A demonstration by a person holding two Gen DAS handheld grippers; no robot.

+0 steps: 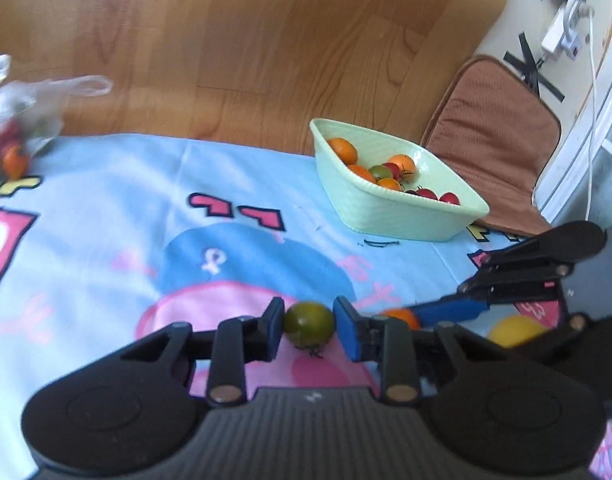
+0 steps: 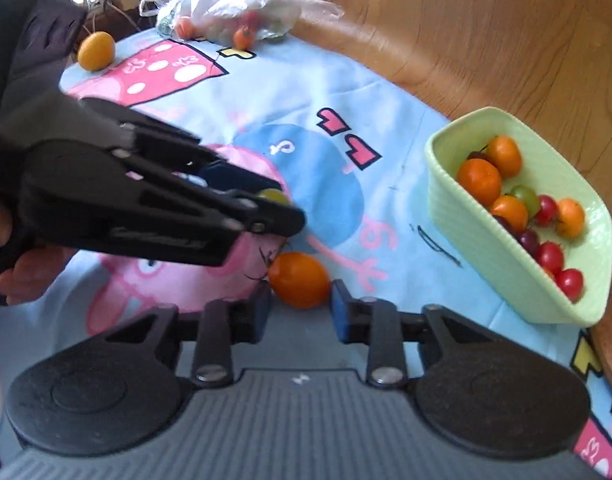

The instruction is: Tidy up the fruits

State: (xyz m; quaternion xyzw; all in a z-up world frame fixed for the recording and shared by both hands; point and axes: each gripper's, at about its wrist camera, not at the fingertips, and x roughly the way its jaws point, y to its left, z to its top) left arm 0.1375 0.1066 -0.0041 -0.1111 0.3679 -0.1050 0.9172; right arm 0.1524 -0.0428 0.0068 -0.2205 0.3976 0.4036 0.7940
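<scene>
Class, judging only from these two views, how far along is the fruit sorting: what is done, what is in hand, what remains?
Done: the pale green ribbed plastic basket already holds orange, red and green fruits.
In hand: the left gripper clamps a dark green tomato; the right gripper brackets an orange tomato.
Left: a yellow round fruit on the cloth, and more in the clear plastic bag.

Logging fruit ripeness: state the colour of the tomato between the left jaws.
Dark green tomato, shading brownish underneath; clearest in the left wrist view.
</scene>
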